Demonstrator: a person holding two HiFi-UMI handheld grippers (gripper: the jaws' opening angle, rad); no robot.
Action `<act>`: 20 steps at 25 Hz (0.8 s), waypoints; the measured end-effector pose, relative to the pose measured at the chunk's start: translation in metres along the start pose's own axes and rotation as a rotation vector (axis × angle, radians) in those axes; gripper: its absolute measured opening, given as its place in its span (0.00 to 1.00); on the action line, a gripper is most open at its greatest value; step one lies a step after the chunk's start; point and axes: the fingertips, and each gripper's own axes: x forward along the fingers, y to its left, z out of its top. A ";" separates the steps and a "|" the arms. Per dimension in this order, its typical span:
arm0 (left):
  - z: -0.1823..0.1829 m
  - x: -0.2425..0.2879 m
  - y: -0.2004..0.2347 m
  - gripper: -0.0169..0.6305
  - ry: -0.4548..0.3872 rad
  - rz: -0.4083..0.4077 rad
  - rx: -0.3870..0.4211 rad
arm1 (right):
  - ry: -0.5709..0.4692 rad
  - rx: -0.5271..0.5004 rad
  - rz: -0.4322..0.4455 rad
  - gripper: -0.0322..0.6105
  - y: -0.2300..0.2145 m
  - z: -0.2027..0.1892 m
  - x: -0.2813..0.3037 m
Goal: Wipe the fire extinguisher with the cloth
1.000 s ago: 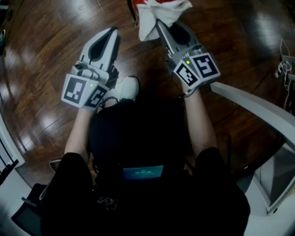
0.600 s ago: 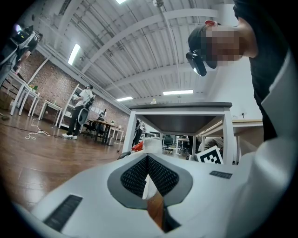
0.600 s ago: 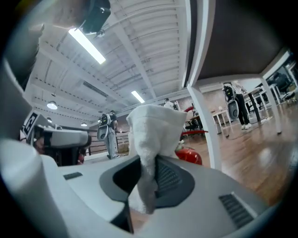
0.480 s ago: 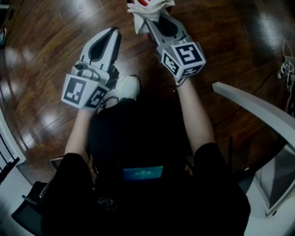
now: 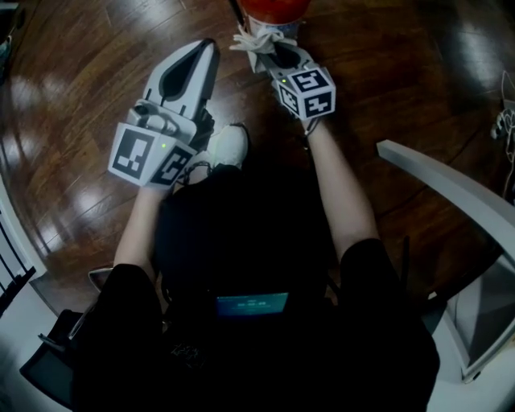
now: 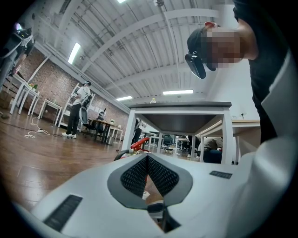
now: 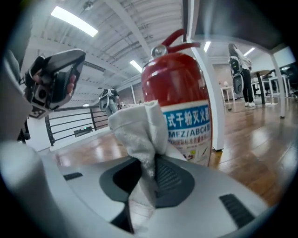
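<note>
Right gripper (image 7: 150, 163) clamped on a white cloth (image 7: 138, 126), cloth against the red fire extinguisher (image 7: 179, 83) standing far centre on the wooden floor (image 5: 72, 88), left gripper (image 6: 147, 159) closed on nothing, to its left.

Head view steeply down from overhead — gripper views low near the floor (image 5: 80, 80) — fire extinguisher (image 7: 179, 88) common to all.

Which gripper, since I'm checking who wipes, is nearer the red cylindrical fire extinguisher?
Right. The right gripper, shut on the white cloth, is beside the fire extinguisher; the left gripper, shut, is off to its left, apart.
</note>
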 end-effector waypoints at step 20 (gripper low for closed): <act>0.003 -0.012 -0.005 0.02 -0.012 -0.008 0.000 | 0.060 0.034 0.045 0.19 0.005 -0.024 -0.001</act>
